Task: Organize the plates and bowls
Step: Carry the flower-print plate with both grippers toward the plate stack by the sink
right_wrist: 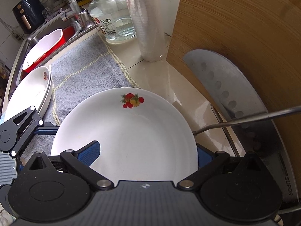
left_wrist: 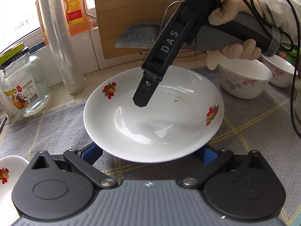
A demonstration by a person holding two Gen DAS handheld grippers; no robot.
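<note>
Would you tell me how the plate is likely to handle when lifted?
The plate looks glazed, with bright glare, so probably slippery. It seems ceramic: likely rigid, fairly heavy, and apt to chip if dropped.

A pale tiled counter (right_wrist: 165,79) carries a grey cloth with yellow checks (right_wrist: 82,69). Left of the cloth lies a steel sink (right_wrist: 32,39) with a tap (right_wrist: 72,5) behind it. Beyond the cloth, against the tiled ledge (left_wrist: 90,35), stand a glass jar (left_wrist: 22,86), an orange bottle (left_wrist: 75,5) and a wooden board (left_wrist: 131,9). Daylight falls from the window (left_wrist: 17,5).
</note>
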